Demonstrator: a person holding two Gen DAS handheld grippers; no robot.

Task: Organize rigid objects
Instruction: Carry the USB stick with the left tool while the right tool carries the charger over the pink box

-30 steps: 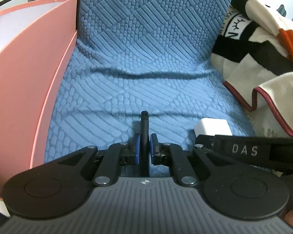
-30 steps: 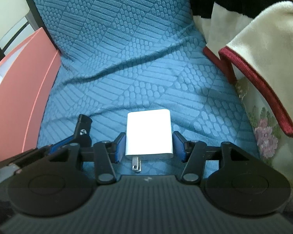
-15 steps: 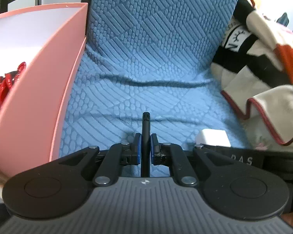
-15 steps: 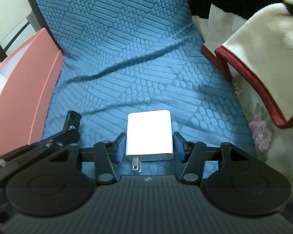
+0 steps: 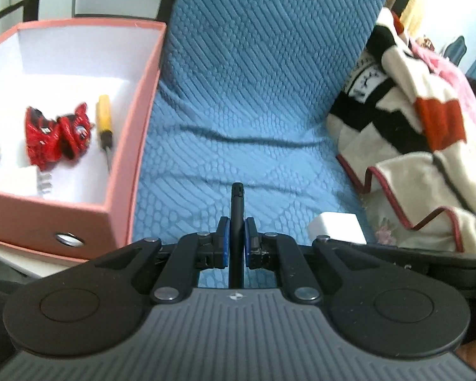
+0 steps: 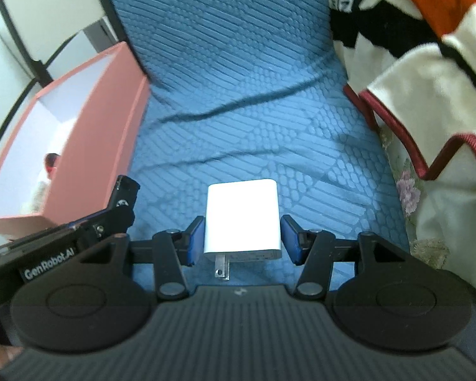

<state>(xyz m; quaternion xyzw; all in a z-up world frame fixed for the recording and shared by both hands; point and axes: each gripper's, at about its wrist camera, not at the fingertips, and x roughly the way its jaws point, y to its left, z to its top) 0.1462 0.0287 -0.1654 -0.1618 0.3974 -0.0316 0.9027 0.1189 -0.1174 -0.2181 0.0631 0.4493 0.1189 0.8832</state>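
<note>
My left gripper (image 5: 237, 235) is shut on a thin black rod-like object (image 5: 237, 209) that stands upright between its blue pads, above the blue quilted seat. My right gripper (image 6: 242, 238) is shut on a white plug charger (image 6: 241, 216), prongs toward me. The charger also shows in the left wrist view (image 5: 336, 227). A pink box (image 5: 136, 117) with a white inside sits at the left, also in the right wrist view (image 6: 104, 133). The left gripper with the black rod (image 6: 123, 193) shows at the left of the right wrist view.
The pink box holds a red clip-like object (image 5: 57, 139), a yellow-handled screwdriver (image 5: 105, 123) and a white plug (image 5: 31, 179). A striped blanket (image 5: 422, 133) is heaped at the right of the blue seat cover (image 5: 244, 120).
Both grippers have lifted with their objects. The left wrist view has risen, so the inside of the pink box and its contents now show.
</note>
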